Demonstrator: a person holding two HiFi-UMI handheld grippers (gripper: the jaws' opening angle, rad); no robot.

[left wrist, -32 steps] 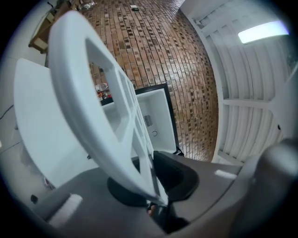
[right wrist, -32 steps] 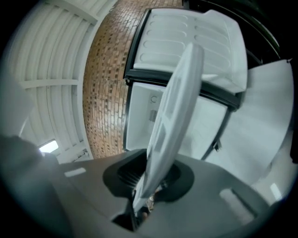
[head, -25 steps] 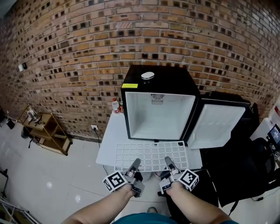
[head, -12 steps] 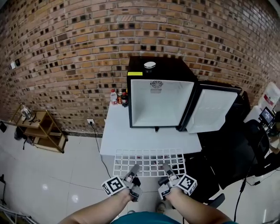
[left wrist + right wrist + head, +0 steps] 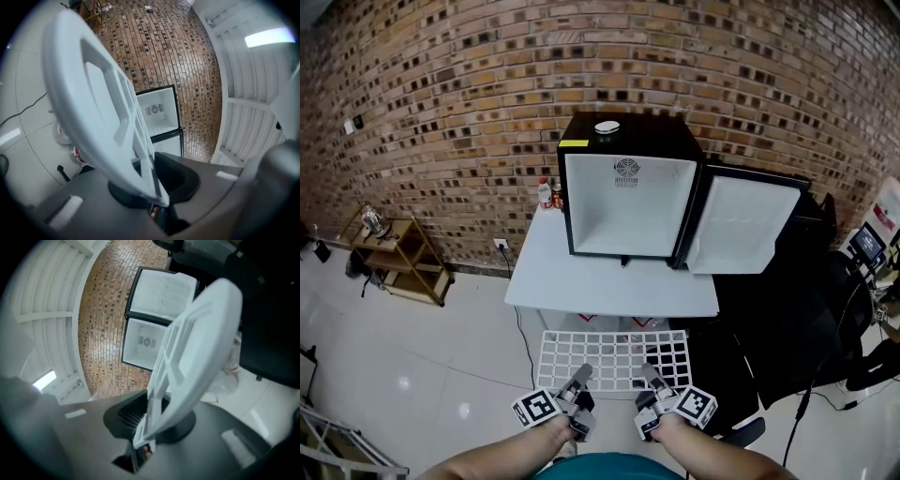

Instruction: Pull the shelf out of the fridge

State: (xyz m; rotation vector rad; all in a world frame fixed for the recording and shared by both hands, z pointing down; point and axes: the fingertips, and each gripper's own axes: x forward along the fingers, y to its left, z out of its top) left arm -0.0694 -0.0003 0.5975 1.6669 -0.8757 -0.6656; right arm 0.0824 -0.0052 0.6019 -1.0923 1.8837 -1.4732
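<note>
The white grid shelf [image 5: 614, 359] is out of the fridge [image 5: 628, 192] and hangs level in the air in front of the white table [image 5: 609, 281]. My left gripper [image 5: 578, 378] is shut on the shelf's near edge at the left, and my right gripper [image 5: 648, 377] is shut on the same edge at the right. In the left gripper view the shelf [image 5: 101, 117] rises edge-on from between the jaws. The right gripper view shows the shelf [image 5: 192, 357] clamped the same way. The fridge interior is white and empty, its door [image 5: 745, 225] swung open to the right.
A small white object [image 5: 607, 127] lies on the fridge top. Bottles [image 5: 549, 195] stand on the table left of the fridge. A wooden rack [image 5: 398, 262] is at the far left by the brick wall. Dark equipment and cables [image 5: 797, 319] fill the right side.
Both grippers have drawn back from the fridge with the shelf. The shelf, resting over the table a second ago, now hangs in front of the table's edge above the floor.
</note>
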